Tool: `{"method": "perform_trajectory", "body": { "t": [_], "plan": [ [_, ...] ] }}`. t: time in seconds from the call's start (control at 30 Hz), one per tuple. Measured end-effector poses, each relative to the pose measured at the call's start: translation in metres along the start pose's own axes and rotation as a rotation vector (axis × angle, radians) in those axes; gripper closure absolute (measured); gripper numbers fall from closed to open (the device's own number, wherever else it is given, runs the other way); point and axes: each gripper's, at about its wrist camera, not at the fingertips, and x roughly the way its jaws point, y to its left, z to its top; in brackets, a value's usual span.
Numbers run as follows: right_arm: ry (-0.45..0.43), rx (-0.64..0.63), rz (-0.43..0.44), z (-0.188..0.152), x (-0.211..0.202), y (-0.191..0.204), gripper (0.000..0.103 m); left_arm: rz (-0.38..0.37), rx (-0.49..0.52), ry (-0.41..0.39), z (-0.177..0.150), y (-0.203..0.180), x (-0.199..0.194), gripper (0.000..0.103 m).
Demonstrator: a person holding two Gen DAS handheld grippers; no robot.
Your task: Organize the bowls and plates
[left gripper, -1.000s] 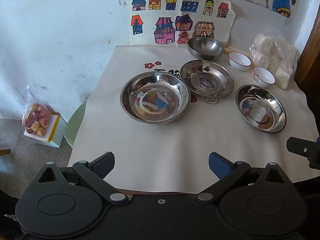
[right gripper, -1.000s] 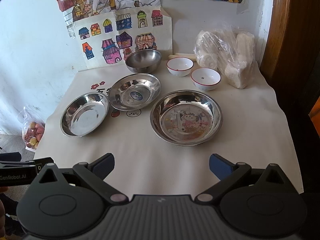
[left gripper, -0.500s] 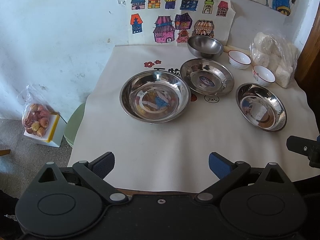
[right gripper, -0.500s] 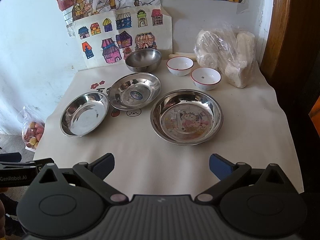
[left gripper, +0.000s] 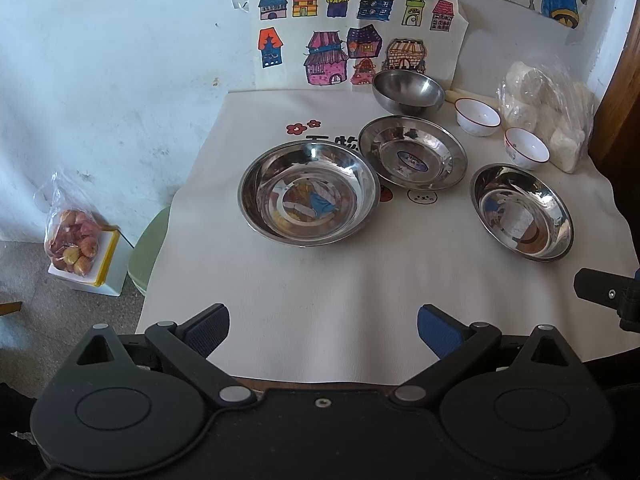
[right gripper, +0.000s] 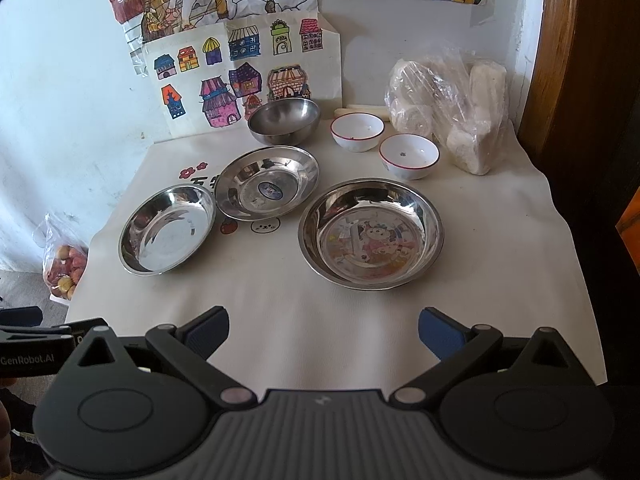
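Observation:
Three steel plates lie on the cloth-covered table [left gripper: 320, 280]: a left plate [left gripper: 309, 198] [right gripper: 167, 228], a middle plate with a blue sticker [left gripper: 413, 157] [right gripper: 267, 182], and a right plate [left gripper: 521, 212] [right gripper: 371, 233]. A deep steel bowl [left gripper: 408, 91] [right gripper: 285, 121] and two white red-rimmed bowls [left gripper: 477, 116] [left gripper: 526, 148] [right gripper: 357, 131] [right gripper: 409, 156] stand behind them. My left gripper [left gripper: 323, 330] is open and empty over the near edge, in front of the left plate. My right gripper [right gripper: 323, 330] is open and empty in front of the right plate.
A plastic bag of white food [right gripper: 452, 108] sits at the back right by a wooden frame [right gripper: 560, 60]. Drawings hang on the wall [right gripper: 248, 80] behind the table. A bag of fruit [left gripper: 74, 246] on a box and a green stool [left gripper: 150, 248] stand on the floor to the left.
The left wrist view has shifted slightly; the dishes sit a little higher in it. Nothing on the table has moved and both grippers stay open.

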Motion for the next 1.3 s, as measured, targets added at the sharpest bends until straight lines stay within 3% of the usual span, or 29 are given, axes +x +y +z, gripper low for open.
{"method": "perform_trajectory", "body": {
  "t": [1.3],
  "plan": [
    [0.022, 0.002, 0.021, 0.007, 0.012, -0.01, 0.0, 0.029, 0.008, 0.033, 0.005, -0.01, 0.007, 0.003]
  ]
}}
